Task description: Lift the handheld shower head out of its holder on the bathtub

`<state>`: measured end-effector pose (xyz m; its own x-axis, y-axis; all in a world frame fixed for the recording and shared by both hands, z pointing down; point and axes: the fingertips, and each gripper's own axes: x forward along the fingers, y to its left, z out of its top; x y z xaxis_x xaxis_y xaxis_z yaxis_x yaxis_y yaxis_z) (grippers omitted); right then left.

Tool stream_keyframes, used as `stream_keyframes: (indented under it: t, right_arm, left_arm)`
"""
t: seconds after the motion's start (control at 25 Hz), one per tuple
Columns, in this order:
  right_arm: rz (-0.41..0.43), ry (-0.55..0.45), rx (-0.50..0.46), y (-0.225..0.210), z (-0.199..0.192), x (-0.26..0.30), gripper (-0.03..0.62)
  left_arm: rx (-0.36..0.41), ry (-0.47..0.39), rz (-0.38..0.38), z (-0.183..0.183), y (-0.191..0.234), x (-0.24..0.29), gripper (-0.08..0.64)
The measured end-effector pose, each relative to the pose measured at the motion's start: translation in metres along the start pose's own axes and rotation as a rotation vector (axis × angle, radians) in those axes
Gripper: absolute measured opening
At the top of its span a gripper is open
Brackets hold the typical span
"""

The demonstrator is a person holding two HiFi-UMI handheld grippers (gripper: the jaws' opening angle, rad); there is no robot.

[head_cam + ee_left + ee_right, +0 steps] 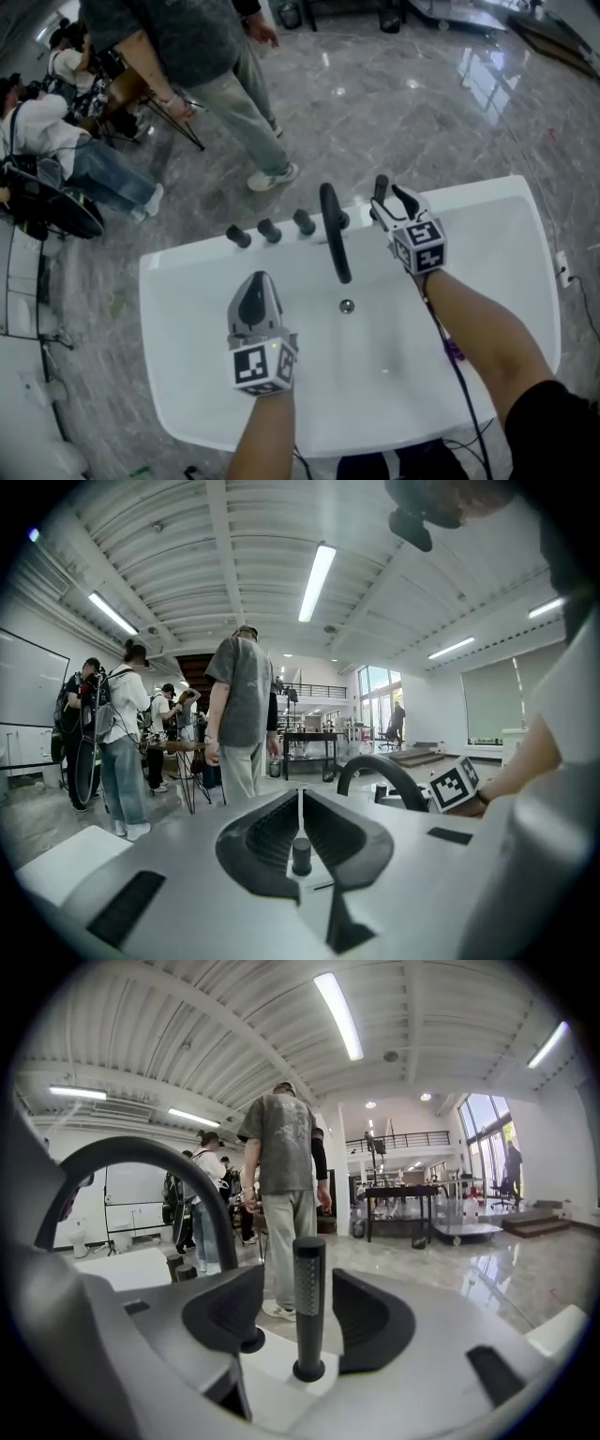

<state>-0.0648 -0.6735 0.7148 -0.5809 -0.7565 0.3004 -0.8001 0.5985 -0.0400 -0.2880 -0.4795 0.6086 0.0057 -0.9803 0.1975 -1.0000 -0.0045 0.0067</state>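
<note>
The handheld shower head is a black ribbed cylinder that stands upright in its holder on the white bathtub rim. My right gripper is open. One dark finger stands on each side of the shower head, and neither touches it. In the head view the right gripper sits at the tub's far rim, right of the black arched spout. My left gripper is shut and empty over the tub basin, pointing at the rim knobs.
The drain lies in the tub floor between my arms. A person in a grey shirt stands on the marble floor just beyond the tub, and more people sit at the far left. A black cable trails along my right arm.
</note>
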Motion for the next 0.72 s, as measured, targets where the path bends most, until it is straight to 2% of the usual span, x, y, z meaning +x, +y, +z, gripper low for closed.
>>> stream_keyframes:
  t: [0.16,0.32,0.56,0.68,0.72]
  right_arm:
    - [0.017,-0.013,-0.04,-0.001,-0.005,0.01,0.235]
    - [0.027,-0.021,-0.056,0.003,-0.007,0.023,0.235]
    - [0.0,-0.014,-0.03,-0.002,-0.011,0.035,0.236]
    - [-0.02,0.009,-0.009,-0.007,-0.016,0.038,0.204]
    - [-0.024,0.012,-0.005,-0.009,-0.018,0.038,0.154]
  left_arm:
    - [0.014,-0.014,-0.034,0.005,-0.013,0.014,0.021]
    - [0.005,-0.018,-0.033,0.01,-0.013,0.012,0.021]
    - [0.015,0.017,-0.046,-0.001,-0.02,-0.011,0.021]
    - [0.008,0.039,-0.048,-0.008,-0.021,-0.019,0.021]
    - [0.01,0.044,-0.056,-0.009,-0.022,-0.021,0.021]
